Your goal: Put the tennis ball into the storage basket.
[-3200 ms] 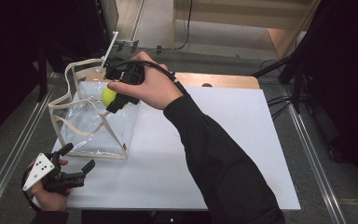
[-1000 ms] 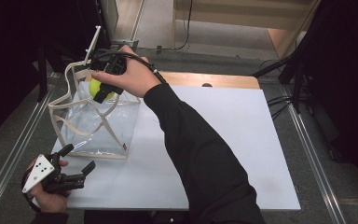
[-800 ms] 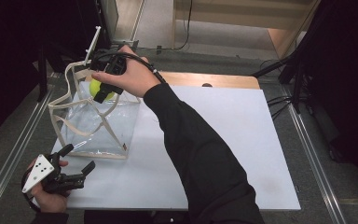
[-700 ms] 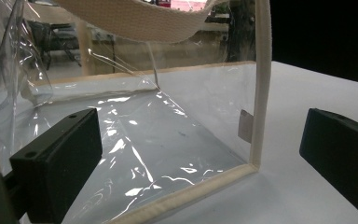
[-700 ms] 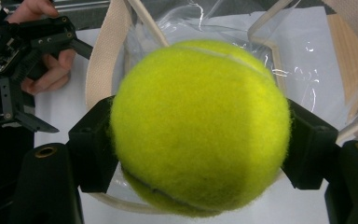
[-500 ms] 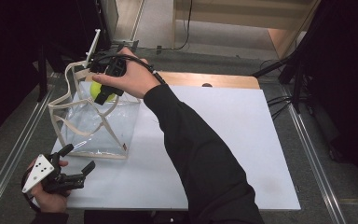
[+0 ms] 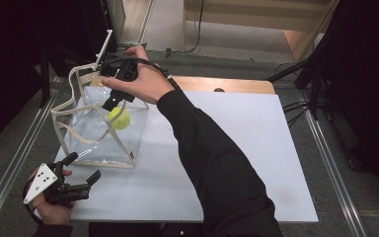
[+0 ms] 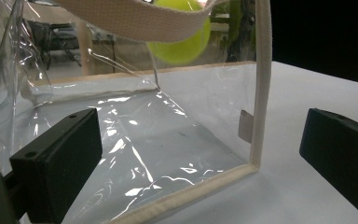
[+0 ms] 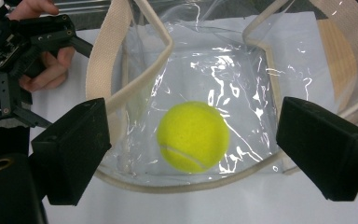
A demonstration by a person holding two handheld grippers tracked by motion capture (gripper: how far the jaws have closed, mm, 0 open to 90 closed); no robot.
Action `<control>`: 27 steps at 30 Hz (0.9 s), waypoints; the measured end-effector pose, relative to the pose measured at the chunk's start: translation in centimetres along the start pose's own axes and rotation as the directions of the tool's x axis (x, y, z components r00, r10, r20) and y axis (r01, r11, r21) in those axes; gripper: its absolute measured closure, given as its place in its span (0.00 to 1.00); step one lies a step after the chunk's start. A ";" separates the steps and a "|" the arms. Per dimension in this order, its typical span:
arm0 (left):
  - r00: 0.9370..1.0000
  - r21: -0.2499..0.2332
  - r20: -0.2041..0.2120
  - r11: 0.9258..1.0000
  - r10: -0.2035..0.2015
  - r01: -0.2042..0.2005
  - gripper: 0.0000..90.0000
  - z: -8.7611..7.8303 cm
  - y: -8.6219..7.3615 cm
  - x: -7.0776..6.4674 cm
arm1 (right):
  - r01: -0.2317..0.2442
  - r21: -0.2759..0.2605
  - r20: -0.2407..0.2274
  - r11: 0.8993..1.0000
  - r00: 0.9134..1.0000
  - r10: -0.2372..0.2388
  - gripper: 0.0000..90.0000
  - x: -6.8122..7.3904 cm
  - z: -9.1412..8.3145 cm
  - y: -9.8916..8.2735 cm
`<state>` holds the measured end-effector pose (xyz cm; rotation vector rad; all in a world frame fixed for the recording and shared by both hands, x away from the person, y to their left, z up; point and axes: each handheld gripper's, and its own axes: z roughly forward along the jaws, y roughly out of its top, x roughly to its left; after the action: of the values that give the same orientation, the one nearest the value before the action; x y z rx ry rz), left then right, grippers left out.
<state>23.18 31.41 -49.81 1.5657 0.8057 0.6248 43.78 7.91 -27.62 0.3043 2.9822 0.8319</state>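
White table point(image 7: 237, 148), clear bag point(image 7: 96, 133), tennis ball point(image 9: 193, 136) top cut off

tennis ball point(image 8: 179, 32) top cropped

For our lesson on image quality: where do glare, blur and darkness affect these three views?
High view: dark surroundings, bright table. Left gripper view: white glare streaks on the clear bag, tennis ball soft-edged. Right gripper view: glare on the plastic around the ball, near jaws slightly blurred.

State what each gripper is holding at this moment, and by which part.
Nothing. The right gripper is open above the clear bag, the tennis ball free between its jaws. The left gripper is open near the bag's corner.
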 end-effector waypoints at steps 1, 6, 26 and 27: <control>1.000 0.000 -0.001 1.000 0.001 -0.001 0.00 0.0 0.0 0.0 | -0.002 -0.003 0.001 1.000 1.000 0.002 0.10 0.0 -0.1 -0.1; 1.000 0.003 0.001 1.000 0.005 -0.005 0.00 0.0 0.0 0.0 | -0.014 -0.005 0.015 1.000 1.000 0.014 0.10 0.1 -0.6 -0.7; 1.000 0.005 0.002 1.000 0.009 -0.009 0.00 0.1 0.0 0.0 | -0.040 -0.029 0.045 0.999 0.998 0.042 0.10 0.8 -2.3 -4.1; 1.000 0.005 0.002 1.000 0.009 -0.009 0.00 0.1 0.0 0.0 | -0.044 -0.030 0.046 0.999 0.998 0.046 0.10 0.8 -2.4 -4.2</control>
<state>23.23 31.32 -49.81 1.5751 0.7995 0.6287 42.01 3.38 -27.73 0.3855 2.9281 0.8587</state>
